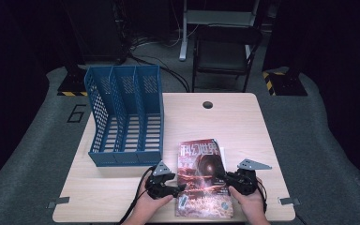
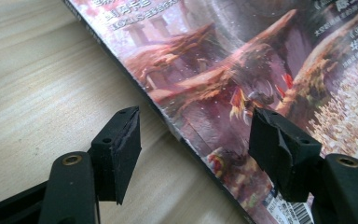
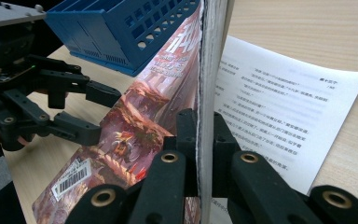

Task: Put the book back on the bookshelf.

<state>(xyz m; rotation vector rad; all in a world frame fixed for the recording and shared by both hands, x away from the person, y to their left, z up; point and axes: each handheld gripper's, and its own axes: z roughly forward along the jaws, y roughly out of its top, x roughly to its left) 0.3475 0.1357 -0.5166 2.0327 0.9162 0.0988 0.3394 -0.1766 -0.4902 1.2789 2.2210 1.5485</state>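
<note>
Table brightly lit from above; surroundings dark; close views slightly soft.

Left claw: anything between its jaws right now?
Yes. In the left gripper view the open left claw straddles the magazine edge, with bare table beside it; pads not pressing. The right claw is clamped on the magazine.

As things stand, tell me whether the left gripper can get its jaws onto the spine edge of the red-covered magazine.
Probably yes: the left gripper stands open astride the magazine edge, nothing between.

Glossy paper magazine (image 1: 203, 180), wood-grain table (image 1: 243, 126)
</note>
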